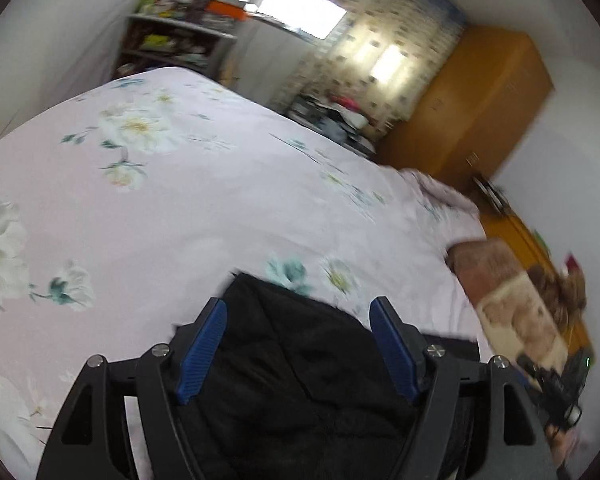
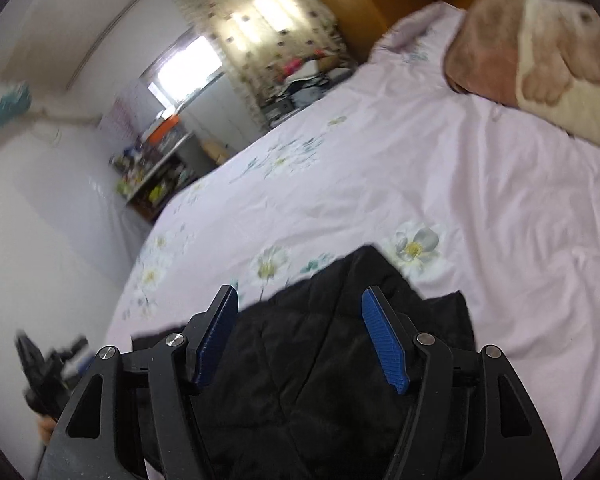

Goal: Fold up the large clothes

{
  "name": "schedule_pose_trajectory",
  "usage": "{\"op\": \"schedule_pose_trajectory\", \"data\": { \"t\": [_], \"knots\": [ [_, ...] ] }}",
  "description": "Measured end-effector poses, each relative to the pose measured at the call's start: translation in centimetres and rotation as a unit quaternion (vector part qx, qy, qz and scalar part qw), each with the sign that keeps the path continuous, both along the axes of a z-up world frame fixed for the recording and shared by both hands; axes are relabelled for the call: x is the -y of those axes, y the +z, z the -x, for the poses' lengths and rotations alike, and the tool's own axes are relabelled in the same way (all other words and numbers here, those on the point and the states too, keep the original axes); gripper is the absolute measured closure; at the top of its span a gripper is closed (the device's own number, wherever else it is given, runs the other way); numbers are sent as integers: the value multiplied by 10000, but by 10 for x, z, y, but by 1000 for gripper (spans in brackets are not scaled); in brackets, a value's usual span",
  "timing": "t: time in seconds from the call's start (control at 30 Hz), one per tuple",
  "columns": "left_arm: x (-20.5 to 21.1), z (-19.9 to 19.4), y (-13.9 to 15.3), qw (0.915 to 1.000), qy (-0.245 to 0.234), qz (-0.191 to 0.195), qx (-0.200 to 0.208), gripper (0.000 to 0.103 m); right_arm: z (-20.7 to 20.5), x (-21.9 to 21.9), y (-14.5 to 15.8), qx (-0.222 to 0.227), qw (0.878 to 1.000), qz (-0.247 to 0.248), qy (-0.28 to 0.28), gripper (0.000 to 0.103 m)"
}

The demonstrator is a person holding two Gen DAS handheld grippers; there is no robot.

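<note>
A black quilted garment (image 1: 300,380) lies on the pink floral bed sheet (image 1: 160,208) at the near edge of the bed. My left gripper (image 1: 300,304) hovers over it with its blue pads wide apart, and neither pad presses on the cloth. In the right wrist view the same garment (image 2: 308,360) spreads under my right gripper (image 2: 300,292), which also stands open over the fabric without gripping it. Each gripper shows blurred at the edge of the other's view: the right one (image 1: 556,392) and the left one (image 2: 48,368).
A brown and cream plush blanket (image 2: 540,60) is piled at the head of the bed. An orange wooden wardrobe (image 1: 480,100) stands beyond it. A cluttered shelf (image 1: 172,40) and a curtained window (image 2: 260,28) are past the foot of the bed. A white wall (image 2: 40,220) runs along one side.
</note>
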State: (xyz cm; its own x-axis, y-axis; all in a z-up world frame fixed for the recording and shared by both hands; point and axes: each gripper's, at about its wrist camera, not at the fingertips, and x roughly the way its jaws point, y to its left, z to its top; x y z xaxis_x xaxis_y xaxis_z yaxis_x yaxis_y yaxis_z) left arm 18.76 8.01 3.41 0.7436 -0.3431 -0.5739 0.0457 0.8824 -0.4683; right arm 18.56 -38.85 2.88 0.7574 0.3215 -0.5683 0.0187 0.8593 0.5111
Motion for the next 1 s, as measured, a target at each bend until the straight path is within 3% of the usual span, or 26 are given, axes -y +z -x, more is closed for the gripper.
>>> {"op": "schedule_pose_trajectory", "data": {
  "t": [0.1,0.17,0.27,0.33,0.4,0.5,0.67,0.77,0.87,0.93,1.0],
  "knots": [
    [51,8,-22,9964,-820,-182,-125,27,16,-38,-23,-69,9961,819,326,38],
    [88,10,-42,9891,-1411,-381,-204,27,20,-55,-48,-230,9924,1115,476,38],
    [127,-2,-59,9819,-1726,-748,-233,27,8,-62,-70,-329,9865,1532,475,38],
    [139,-26,-64,9827,-1504,-1076,-109,27,-7,-62,-78,-326,9808,1890,356,38],
    [135,-57,-72,9866,-1134,-1144,-273,28,-33,-59,-91,-367,9759,2134,278,38],
    [127,-85,-88,9886,-774,-1244,-335,37,-54,-51,-108,-455,9754,2143,247,37],
    [127,-91,-104,9869,-570,-1473,-339,39,-67,-44,-130,-495,9795,1949,79,37],
    [126,-88,-87,9817,-745,-1664,-556,39,-64,-51,-119,-707,9738,2161,52,37],
    [103,-88,-60,9803,-644,-1865,-92,37,-58,-49,-92,-618,9759,2091,-34,37],
    [89,-100,-57,9730,-425,-2266,62,35,-61,-49,-78,-438,9773,2072,-67,37],
    [71,-118,-73,9651,-124,-2607,-207,35,-72,-52,-76,-398,9742,2219,-63,37]
  ]
}}
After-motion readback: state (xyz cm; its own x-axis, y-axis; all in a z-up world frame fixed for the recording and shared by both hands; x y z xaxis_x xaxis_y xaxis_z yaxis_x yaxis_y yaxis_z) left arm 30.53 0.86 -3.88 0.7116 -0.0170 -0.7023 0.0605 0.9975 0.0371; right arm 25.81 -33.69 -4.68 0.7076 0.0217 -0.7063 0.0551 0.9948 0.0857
